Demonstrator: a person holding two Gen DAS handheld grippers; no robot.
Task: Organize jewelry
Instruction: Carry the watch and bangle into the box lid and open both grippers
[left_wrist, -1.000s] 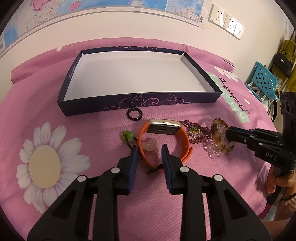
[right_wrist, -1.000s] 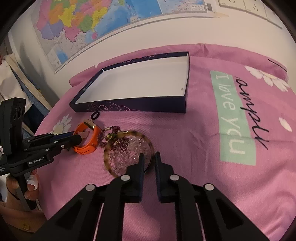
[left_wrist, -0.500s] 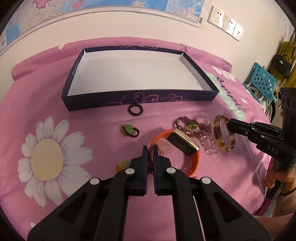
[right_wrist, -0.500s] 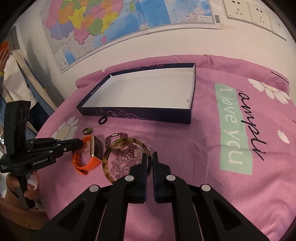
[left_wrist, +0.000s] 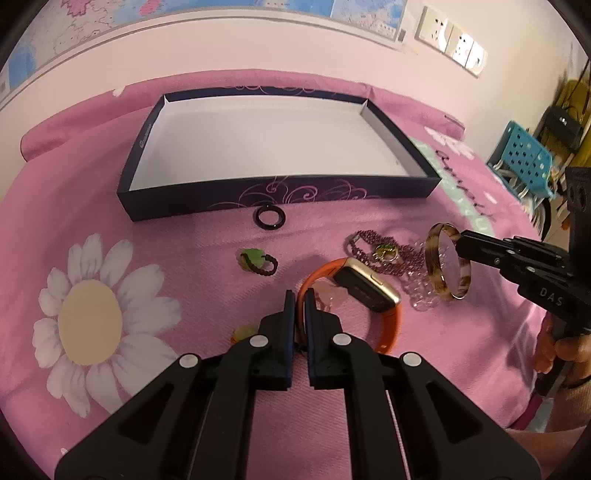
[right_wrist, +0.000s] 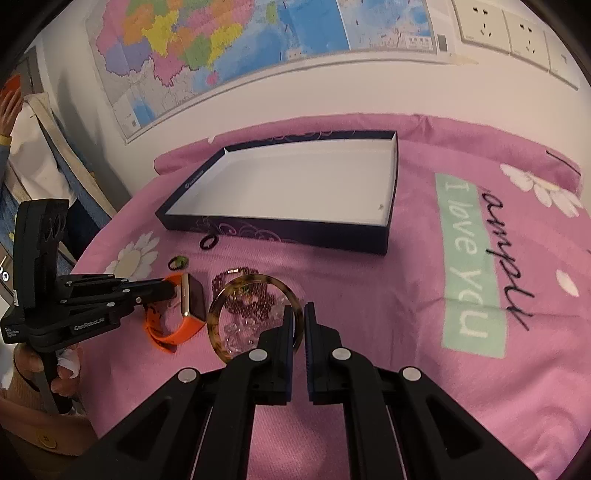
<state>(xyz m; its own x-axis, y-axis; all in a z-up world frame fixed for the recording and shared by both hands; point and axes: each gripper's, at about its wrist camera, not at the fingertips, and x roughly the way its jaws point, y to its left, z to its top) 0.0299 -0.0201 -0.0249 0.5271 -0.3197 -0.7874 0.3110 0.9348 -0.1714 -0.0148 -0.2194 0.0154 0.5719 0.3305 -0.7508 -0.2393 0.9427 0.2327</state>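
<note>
Left wrist view: left gripper (left_wrist: 300, 308) clamped on watch (left_wrist: 364, 286) strap, lifted over cloth (left_wrist: 184, 258). Right gripper (right_wrist: 299, 321) pinching bangle (right_wrist: 255, 317) rim above beads (right_wrist: 247, 299); box (right_wrist: 273, 230) beyond.

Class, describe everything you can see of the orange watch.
The orange watch has a dark rectangular face in a gold-coloured case and a rubbery-looking orange strap. The left gripper is shut on the strap, holding the watch tilted, face on edge, just above the pink cloth, beside the purple bead necklace.
</note>
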